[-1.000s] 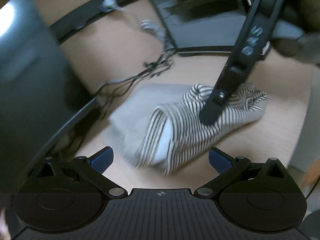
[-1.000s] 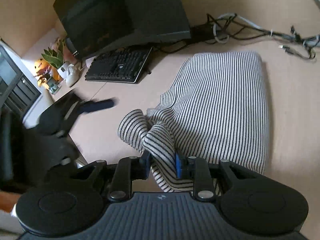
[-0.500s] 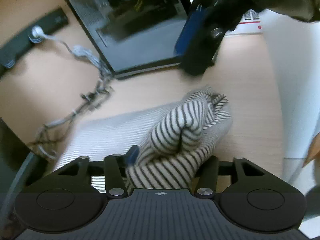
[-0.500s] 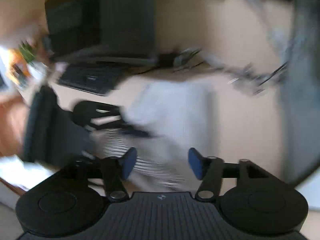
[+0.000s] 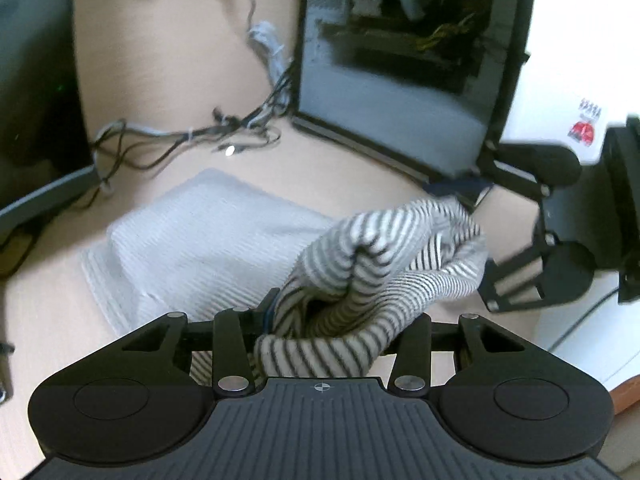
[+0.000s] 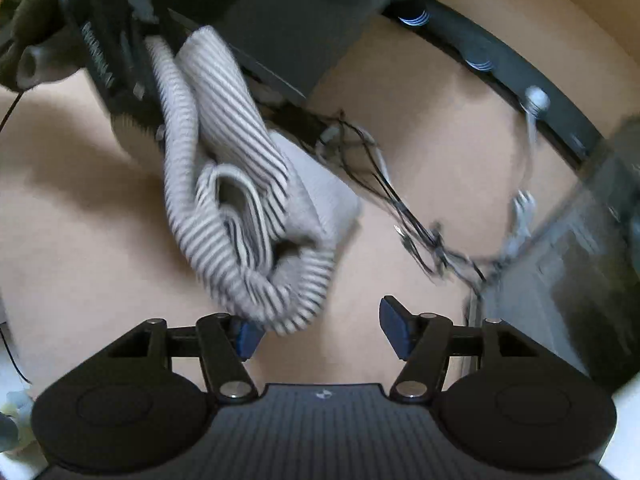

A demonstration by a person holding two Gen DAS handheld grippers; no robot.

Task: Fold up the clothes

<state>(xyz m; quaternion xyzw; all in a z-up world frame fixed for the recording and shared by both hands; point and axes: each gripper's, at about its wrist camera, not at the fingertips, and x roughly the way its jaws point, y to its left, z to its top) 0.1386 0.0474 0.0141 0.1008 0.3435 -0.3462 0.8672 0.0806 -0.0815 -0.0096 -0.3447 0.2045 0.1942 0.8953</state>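
On desk beside the PC tower, the left gripper is clamping a thick bunch of the striped garment, jaws about half shut w/ cloth packed between them, lifting that end while the rest is lying flat toward the cable tangle. The right gripper is hanging w/ jaws apart, which have just been closing slightly; the rolled hem is brushing its left pad, the other pad clear, so nothing is gripped. Risk: the unheld roll is likely to sag or unfurl, spoiling the fold, and a low sweep toward the tower could be snagging the cables. Both tools are angling down at the desk from opposite ends of the garment, facing each other.
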